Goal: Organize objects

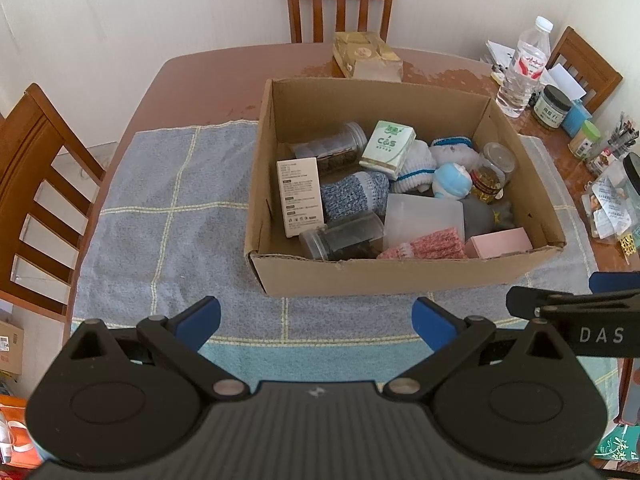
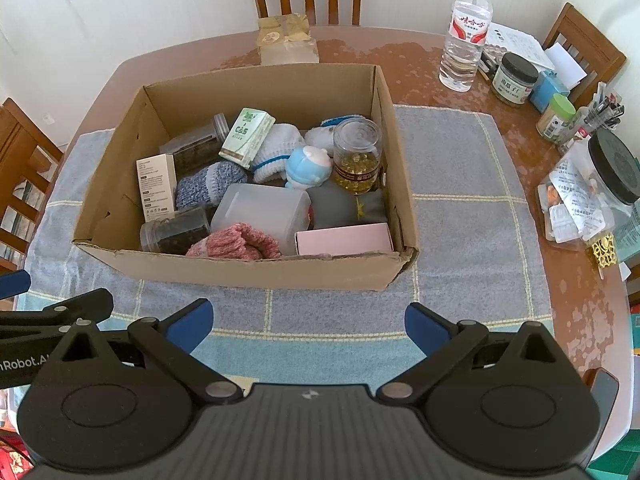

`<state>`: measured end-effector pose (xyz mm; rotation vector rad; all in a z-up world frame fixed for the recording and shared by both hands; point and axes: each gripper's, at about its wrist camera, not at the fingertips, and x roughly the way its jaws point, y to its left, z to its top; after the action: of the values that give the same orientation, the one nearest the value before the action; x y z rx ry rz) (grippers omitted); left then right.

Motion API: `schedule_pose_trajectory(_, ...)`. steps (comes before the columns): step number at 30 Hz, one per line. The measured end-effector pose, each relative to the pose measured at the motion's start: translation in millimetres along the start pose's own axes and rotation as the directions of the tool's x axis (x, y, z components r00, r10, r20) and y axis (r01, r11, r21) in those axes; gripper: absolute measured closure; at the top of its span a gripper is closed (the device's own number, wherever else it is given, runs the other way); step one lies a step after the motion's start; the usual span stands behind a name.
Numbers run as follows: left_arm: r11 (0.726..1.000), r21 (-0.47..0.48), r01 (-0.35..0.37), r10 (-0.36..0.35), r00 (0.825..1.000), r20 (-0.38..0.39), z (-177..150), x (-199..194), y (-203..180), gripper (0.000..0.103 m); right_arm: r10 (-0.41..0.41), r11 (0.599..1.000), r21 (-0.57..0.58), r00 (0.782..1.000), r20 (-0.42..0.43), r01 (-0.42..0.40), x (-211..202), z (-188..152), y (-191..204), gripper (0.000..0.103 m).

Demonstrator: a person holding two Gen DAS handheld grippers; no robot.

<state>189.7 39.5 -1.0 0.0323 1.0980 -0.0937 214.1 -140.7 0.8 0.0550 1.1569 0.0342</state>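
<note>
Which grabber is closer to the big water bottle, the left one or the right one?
Right. The water bottle stands on the table's far right side, beyond the cardboard box. The right gripper hangs on that side; the left gripper sits further left, with the bottle far off to its right.

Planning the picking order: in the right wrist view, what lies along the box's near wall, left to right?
Dark jar → pink sock → pink box.

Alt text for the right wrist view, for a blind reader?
An open brown cardboard box crammed with jars, socks and small cartons sits on a blue checked cloth. The open right gripper hovers empty before it.
</note>
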Motion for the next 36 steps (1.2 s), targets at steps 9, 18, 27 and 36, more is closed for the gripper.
schedule_pose_trajectory(9, 1.000, -0.001, 0.004, -0.004, 1.000, -0.002, 0.5, 0.0, 0.4, 0.002, 0.000, 1.000, 0.003, 1.000, 0.000, 0.000, -0.6, 0.4, -1.2, 0.000)
schedule_pose_trajectory(18, 1.000, -0.001, 0.006, -0.006, 1.000, -0.001, 2.2, 0.2, -0.8, 0.002, -0.001, 1.000, 0.005, 1.000, 0.000, 0.001, -0.7, 1.4, -1.2, 0.000)
schedule_pose_trajectory(27, 1.000, 0.000, 0.004, -0.004, 1.000, -0.005, 4.2, 0.3, -2.6, 0.002, -0.002, 1.000, 0.005, 1.000, 0.000, 0.002, 0.0, 2.1, -1.7, 0.000)
schedule_pose_trajectory(36, 1.000, -0.001, 0.005, -0.005, 1.000, -0.004, 4.8, 1.0, -1.9, 0.002, 0.002, 1.000, 0.006, 1.000, -0.002, -0.002, 0.6, 3.8, -2.4, 0.000)
